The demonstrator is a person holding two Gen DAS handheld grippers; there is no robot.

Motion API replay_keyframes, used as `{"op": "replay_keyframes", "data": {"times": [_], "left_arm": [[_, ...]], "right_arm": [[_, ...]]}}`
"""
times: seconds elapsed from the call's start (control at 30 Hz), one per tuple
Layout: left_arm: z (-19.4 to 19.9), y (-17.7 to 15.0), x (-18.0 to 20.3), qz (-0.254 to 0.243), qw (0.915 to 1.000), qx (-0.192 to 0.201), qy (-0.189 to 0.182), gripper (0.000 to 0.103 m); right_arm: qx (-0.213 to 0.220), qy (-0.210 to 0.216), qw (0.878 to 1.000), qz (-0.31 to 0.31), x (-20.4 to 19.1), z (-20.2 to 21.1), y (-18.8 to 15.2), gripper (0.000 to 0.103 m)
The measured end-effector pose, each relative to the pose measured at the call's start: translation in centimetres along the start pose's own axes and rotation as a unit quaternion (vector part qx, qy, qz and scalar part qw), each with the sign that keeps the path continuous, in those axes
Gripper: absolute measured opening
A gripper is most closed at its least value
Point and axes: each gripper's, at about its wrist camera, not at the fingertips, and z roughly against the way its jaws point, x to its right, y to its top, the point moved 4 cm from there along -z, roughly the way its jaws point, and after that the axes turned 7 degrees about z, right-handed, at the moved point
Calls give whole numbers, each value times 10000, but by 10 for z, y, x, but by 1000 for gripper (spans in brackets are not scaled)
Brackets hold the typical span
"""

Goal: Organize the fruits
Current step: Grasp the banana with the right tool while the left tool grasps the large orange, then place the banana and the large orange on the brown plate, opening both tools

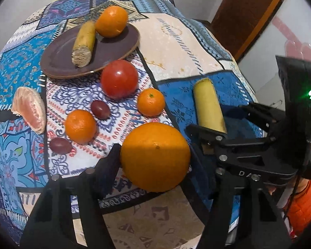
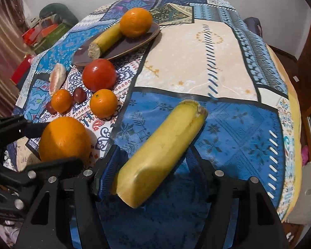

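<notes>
Between the fingers of the left gripper [image 1: 154, 157] sits a large orange [image 1: 155, 156], the pads pressing on both flanks and the fruit raised clear of the patterned tablecloth [image 1: 176, 41]; the hold is across the widest part, which I judge is what keeps a round load from rolling out. At three o'clock of it in the left wrist view stands the right gripper [image 2: 153, 161], closed on a cut length of banana [image 2: 161, 153] near its lower end, so that most of the piece projects up and away from the fingers toward one o'clock. That off-centre hold leaves the long end free to be laid down first, though it may pivot. Outward from the orange, toward eleven o'clock, lie the loose fruits on the cloth: two small mandarins [image 1: 80, 126] [image 1: 151, 102], two dark grapes [image 1: 100, 109] [image 1: 60, 145], a red tomato [image 1: 119, 78] and, well apart at nine o'clock, a peeled citrus segment [image 1: 30, 109]. Beyond the tomato, at twelve o'clock, a brown plate [image 1: 58, 62] already bears a second banana piece [image 1: 84, 43] touching another orange [image 1: 111, 21]. The plate appears to be the collecting place, one orange and one banana piece delivered, a like pair now in hand, the small fruits not yet moved.
</notes>
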Motion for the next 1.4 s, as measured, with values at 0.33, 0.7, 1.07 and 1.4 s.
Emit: {"op": "replay_keyframes", "data": {"times": [0.33,0.7,1.07,1.4], "left_arm": [[33,22,-25,146,9981,566,206,65],[50,38,-45,279,9955,847,317,65],[85,59,-76,550,9876,1367,549,65],[111,89,-98,656,9788,1814,688,65]], "right_arm": [[99,-127,9985,522,0,9,2,35],[-48,-79,9995,301,5,-4,18,33],[709,-157,9969,314,-1,38,53,31],[1270,-214,9898,607,-21,59,109,31]]}}
